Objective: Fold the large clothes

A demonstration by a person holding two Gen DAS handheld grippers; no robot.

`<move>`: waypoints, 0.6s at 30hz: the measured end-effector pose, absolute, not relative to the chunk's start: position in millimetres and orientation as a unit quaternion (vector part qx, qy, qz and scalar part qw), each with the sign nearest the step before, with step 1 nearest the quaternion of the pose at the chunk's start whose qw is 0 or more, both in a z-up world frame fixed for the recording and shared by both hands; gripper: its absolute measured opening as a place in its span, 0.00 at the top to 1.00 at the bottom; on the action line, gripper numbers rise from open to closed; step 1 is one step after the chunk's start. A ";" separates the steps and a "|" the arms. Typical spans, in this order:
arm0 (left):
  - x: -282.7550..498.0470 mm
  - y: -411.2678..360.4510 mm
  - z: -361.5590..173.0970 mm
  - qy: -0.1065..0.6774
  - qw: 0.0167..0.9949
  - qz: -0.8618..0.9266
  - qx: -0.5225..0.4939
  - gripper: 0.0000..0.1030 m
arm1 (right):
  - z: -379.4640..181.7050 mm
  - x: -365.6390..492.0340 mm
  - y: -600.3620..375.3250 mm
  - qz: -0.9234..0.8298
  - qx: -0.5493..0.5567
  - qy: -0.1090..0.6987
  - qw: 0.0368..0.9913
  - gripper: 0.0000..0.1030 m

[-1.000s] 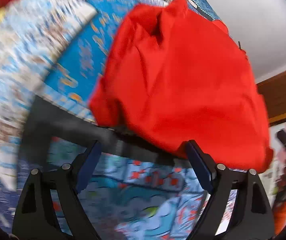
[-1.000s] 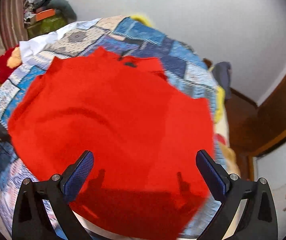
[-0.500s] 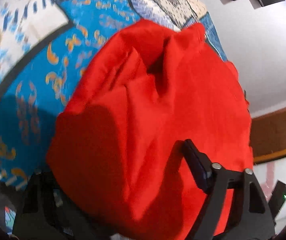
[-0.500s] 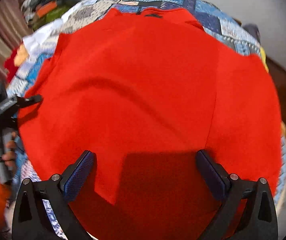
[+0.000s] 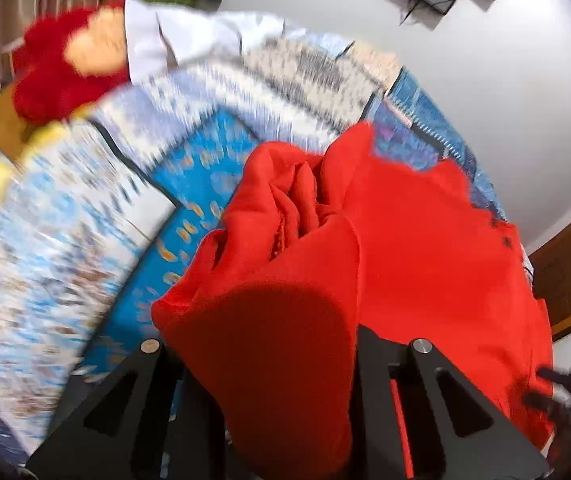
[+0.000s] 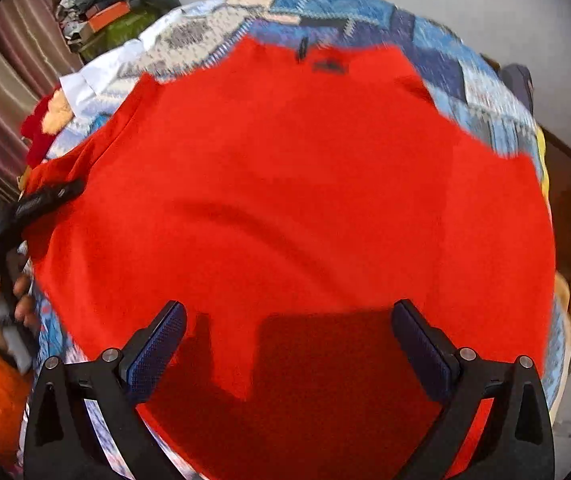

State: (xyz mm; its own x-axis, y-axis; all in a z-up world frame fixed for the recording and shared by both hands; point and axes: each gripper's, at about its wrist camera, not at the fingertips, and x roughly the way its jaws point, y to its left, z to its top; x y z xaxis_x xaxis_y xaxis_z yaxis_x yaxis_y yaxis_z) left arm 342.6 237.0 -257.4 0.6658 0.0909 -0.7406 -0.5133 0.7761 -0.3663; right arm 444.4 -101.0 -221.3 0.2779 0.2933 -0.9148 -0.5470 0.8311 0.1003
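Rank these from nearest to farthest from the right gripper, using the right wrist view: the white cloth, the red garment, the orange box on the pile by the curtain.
1. red garment: directly under and ahead of the right gripper, spread on the bed.
2. white cloth: beyond the garment's far left edge.
3. orange box: farthest, upper left, on the pile by the curtain.

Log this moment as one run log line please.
task: fold | left claw: shut on shirt edge | right claw: open above shirt | shirt: on quilt
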 end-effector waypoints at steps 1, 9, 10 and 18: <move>334.1 237.8 -248.0 0.364 0.871 0.177 -0.278 0.83 | -217.8 447.8 -90.2 0.268 -0.118 0.535 0.792 0.01; 287.9 265.4 -220.7 0.342 0.883 0.223 -0.231 0.84 | -243.3 468.0 10.0 0.311 -0.097 0.589 0.739 0.01; 284.2 267.4 -220.1 0.342 0.883 0.226 -0.230 0.84 | -249.5 467.7 16.9 0.314 -0.095 0.599 0.730 0.01; 300.7 261.0 -190.2 0.330 0.895 0.218 -0.207 0.85 | -256.1 444.0 43.5 0.348 -0.132 0.595 0.712 0.00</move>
State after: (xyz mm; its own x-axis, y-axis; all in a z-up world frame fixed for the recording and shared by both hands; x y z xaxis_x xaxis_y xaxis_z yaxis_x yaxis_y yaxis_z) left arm 300.7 261.0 -190.2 0.6863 0.2544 -0.6813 -0.5273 0.8192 -0.2253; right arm 444.0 43.5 -256.1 0.0490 0.3379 -0.9399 -0.6525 0.7233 0.2260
